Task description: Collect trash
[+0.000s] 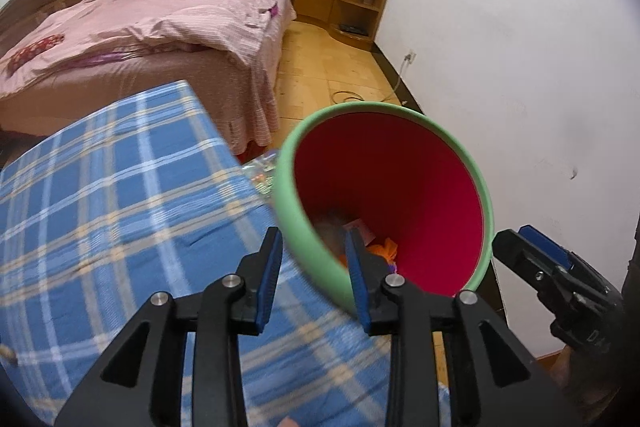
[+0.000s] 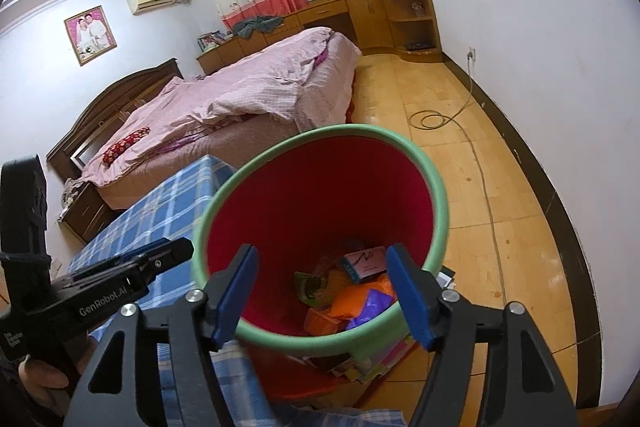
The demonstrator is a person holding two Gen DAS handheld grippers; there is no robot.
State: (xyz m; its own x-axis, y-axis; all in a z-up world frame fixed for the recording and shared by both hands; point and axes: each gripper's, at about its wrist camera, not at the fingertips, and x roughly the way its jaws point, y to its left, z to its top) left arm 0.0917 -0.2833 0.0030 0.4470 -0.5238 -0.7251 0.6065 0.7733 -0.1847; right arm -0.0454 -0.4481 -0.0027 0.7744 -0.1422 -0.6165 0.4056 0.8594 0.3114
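The bin [image 2: 320, 211], red inside with a green rim, stands tilted beside the blue checked bedspread [image 1: 120, 207], its mouth facing up toward both cameras. Inside lie a pink box [image 2: 366, 263] and orange wrappers [image 2: 356, 297]. The left gripper [image 1: 314, 259] straddles the near rim, jaws apart; the right gripper [image 2: 322, 287] hangs open over the mouth.

Both cameras look forward and down along their own jaws, close above the bin [image 1: 384, 195], whose open mouth fills the space just ahead of the jaws. The left view sits over the checked surface [image 1: 120, 211], with the bin ahead and right of its jaws. The right view hangs almost straight over the bin [image 2: 320, 227]. Both share the bin, the bed [image 2: 248, 87] and the floor [image 2: 472, 163] beyond.
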